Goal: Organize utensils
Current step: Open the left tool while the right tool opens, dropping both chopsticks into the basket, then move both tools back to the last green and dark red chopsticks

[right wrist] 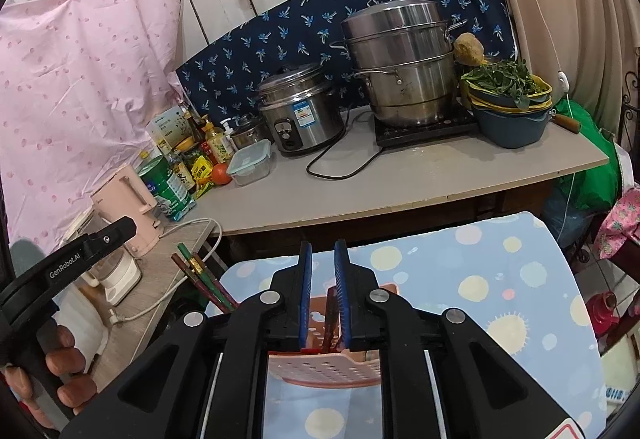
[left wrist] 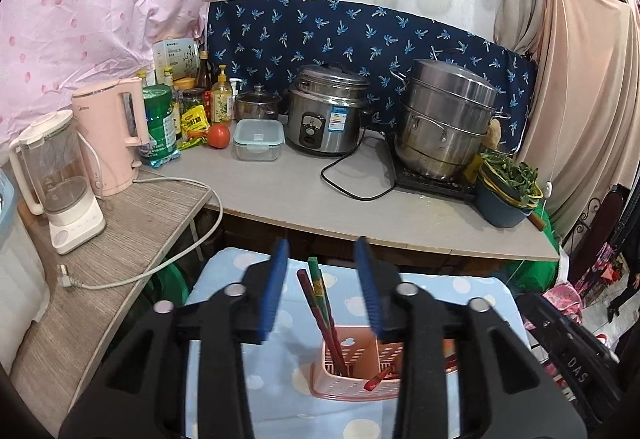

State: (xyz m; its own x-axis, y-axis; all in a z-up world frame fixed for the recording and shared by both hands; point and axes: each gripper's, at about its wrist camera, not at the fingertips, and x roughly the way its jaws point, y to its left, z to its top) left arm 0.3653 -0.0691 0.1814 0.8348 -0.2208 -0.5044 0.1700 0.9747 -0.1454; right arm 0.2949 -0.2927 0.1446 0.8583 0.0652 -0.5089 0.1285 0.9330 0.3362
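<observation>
Standing parted in the lower middle of the left wrist frame, left tool (left wrist: 322, 287) gripping nothing, chopsticks (left wrist: 320, 303) leaning free between its blue pads inside the pink holder (left wrist: 352, 379). Hovering narrowly apart over the same holder (right wrist: 320, 371), right tool (right wrist: 323, 295) bracketing a dark chopstick (right wrist: 331, 319); contact impossible to tell. Sitting on dotted blue cloth (right wrist: 500, 279).

Even indoor light, soft shadows, sharp centre, fisheye bending, dark vignetted corners
</observation>
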